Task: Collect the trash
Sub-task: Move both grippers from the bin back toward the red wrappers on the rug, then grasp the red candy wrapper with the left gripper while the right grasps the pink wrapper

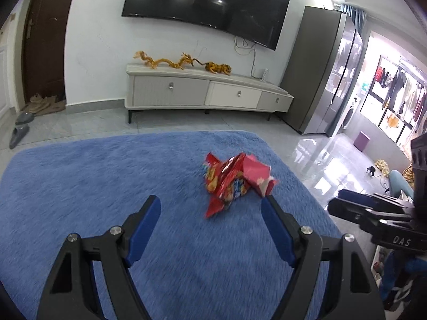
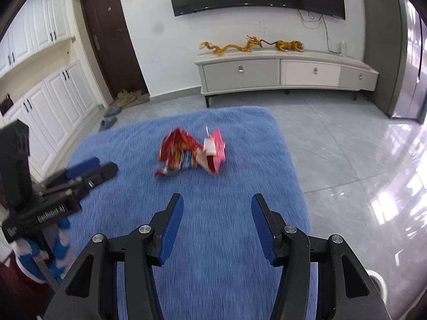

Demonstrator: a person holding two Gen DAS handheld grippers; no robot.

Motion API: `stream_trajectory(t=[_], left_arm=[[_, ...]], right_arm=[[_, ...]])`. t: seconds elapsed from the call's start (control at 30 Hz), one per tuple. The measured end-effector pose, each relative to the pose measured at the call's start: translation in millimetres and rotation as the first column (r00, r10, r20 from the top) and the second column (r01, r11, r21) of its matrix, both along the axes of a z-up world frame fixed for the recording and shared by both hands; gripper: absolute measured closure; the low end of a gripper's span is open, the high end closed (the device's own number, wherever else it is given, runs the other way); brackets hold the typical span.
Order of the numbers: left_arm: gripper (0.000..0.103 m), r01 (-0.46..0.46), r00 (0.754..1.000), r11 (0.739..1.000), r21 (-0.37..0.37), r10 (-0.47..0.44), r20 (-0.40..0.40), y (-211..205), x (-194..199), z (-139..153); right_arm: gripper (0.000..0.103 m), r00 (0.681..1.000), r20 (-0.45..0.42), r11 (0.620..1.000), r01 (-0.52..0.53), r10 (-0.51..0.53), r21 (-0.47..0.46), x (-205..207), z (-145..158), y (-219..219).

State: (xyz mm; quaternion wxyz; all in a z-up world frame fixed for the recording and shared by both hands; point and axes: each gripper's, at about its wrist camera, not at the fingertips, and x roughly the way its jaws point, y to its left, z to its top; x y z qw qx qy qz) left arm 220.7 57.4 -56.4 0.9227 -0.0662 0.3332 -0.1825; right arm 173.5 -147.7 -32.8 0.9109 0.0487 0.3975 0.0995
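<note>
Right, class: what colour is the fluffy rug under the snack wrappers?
Blue. The rug shows best in the left wrist view, where it fills most of the floor.

A home living room is shown: a wall-mounted television (image 1: 208,2) at twelve o'clock, a low drawer console (image 1: 208,93) beneath it, a blue shag rug (image 1: 106,186) on tiled floor, slippers (image 1: 20,133) by the entrance door (image 1: 45,40) at ten o'clock.

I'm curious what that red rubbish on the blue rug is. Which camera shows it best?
The left wrist view: the red snack wrapper and pink carton look larger and nearer there. The right wrist view shows both farther away and more blurred.
</note>
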Motion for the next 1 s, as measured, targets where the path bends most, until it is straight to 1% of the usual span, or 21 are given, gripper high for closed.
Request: stream_trajectory(t=[0.1, 0.17, 0.33, 0.4, 0.47, 0.5, 0.63, 0.77, 0.8, 0.83, 0.87, 0.9, 0.93, 0.97, 1.0], left_arm=[[0.026, 0.015, 1.000, 1.000, -0.005, -0.015, -0.021, -17, 26, -7], [0.026, 0.019, 0.999, 1.000, -0.008, -0.020, -0.051, -28, 45, -15], [0.027, 0.003, 0.994, 1.000, -0.010, -0.004, -0.110, -40, 84, -31], [0.035, -0.029, 0.987, 1.000, -0.013, 0.026, -0.159, -36, 97, -42], [0.044, -0.044, 0.979, 0.998, -0.052, 0.032, -0.199, -29, 105, -51], [0.047, -0.056, 0.979, 0.996, -0.072, 0.041, -0.202, -24, 106, -52], [0.062, -0.064, 0.977, 0.993, -0.095, 0.043, -0.207, -15, 106, -54], [0.068, -0.069, 0.976, 0.990, -0.121, 0.042, -0.212, -9, 105, -55], [0.070, -0.067, 0.977, 0.990, -0.120, 0.041, -0.210, -10, 105, -55], [0.075, -0.061, 0.978, 0.991, -0.119, 0.035, -0.206, -11, 103, -54], [0.079, -0.055, 0.979, 0.992, -0.114, 0.031, -0.200, -13, 100, -53], [0.079, -0.054, 0.981, 0.993, -0.106, 0.033, -0.193, -14, 98, -52], [0.081, -0.053, 0.982, 0.994, -0.097, 0.034, -0.184, -16, 93, -50], [0.085, -0.053, 0.984, 0.995, -0.090, 0.036, -0.177, -18, 87, -48], [0.087, -0.048, 0.985, 0.995, -0.083, 0.034, -0.168, -20, 81, -46]], right_arm=[[0.051, 1.000, 0.005, 0.999, -0.008, 0.007, 0.035, 27, -7, -1], [0.051, 1.000, 0.006, 0.998, -0.007, 0.007, 0.057, 42, -12, -5], [0.051, 1.000, -0.005, 0.993, 0.007, -0.006, 0.114, 67, -29, -18], [0.051, 1.000, -0.009, 0.990, -0.001, 0.003, 0.138, 72, -33, -18], [0.051, 1.000, -0.013, 0.986, -0.020, 0.022, 0.166, 81, -36, -15], [0.051, 0.999, -0.012, 0.985, -0.029, 0.031, 0.172, 85, -38, -12], [0.051, 0.998, -0.022, 0.977, -0.059, 0.065, 0.206, 103, -47, 1], [0.051, 0.997, -0.048, 0.974, -0.054, 0.066, 0.218, 117, -57, 8], [0.054, 0.996, -0.060, 0.974, -0.047, 0.062, 0.220, 120, -60, 8], [0.065, 0.995, -0.074, 0.974, -0.043, 0.061, 0.223, 123, -65, 9], [0.069, 0.994, -0.084, 0.972, -0.047, 0.068, 0.230, 125, -68, 10], [0.070, 0.994, -0.085, 0.971, -0.050, 0.071, 0.234, 125, -70, 11], [0.083, 0.994, -0.076, 0.970, -0.055, 0.075, 0.237, 123, -69, 11], [0.093, 0.994, -0.071, 0.969, -0.063, 0.083, 0.240, 122, -68, 11], [0.094, 0.994, -0.065, 0.966, -0.073, 0.092, 0.247, 118, -65, 12]])
